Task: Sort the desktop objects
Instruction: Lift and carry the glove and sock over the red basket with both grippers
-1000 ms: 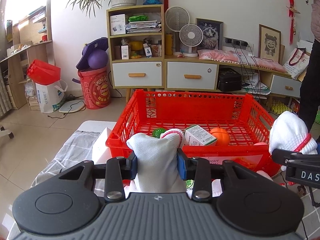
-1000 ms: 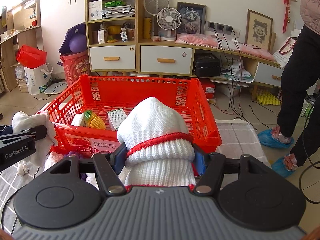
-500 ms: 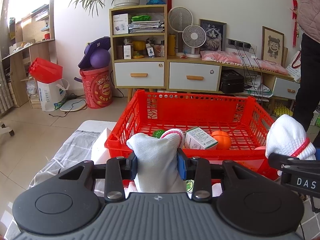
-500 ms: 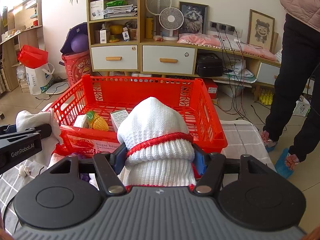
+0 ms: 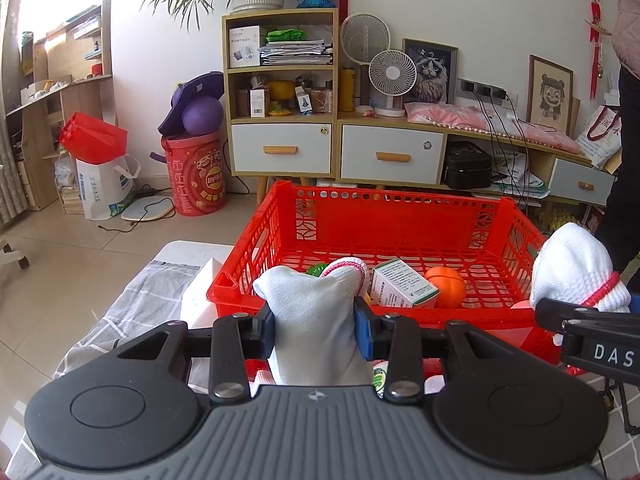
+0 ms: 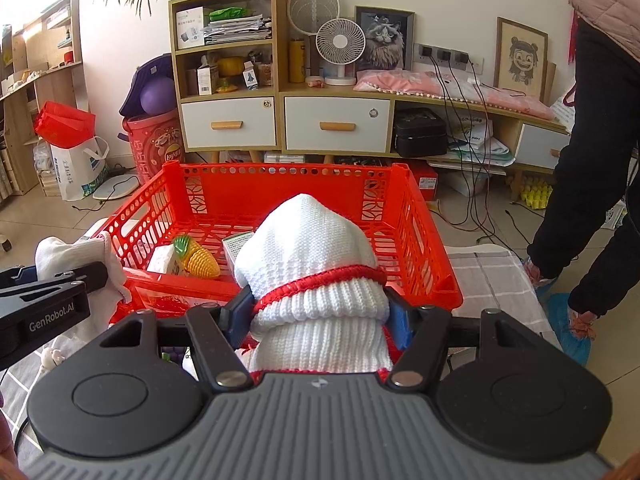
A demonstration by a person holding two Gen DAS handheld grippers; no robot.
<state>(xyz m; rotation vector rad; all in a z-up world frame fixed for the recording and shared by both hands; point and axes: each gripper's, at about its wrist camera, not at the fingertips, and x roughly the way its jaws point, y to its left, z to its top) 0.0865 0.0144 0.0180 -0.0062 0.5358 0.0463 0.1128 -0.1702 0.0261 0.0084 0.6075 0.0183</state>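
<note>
Your left tongs (image 5: 316,328) grow out of a grey ribbed plastic housing (image 5: 316,432) with a small four-pointed star mark (image 5: 316,395) on its top edge. On either side of that housing sits a black round disc (image 5: 108,408) with a shallow circular recess. Just above the housing, black link arms with triangular cut-outs pivot on silver screws (image 5: 228,390), and the fingers carry blue pads (image 5: 362,332). Your right tongs (image 6: 320,312) are built the same. Seen from the side, one black finger bar reads "DAS" (image 5: 612,354) in white letters, the other "GenRobot.AI" (image 6: 52,314).
</note>
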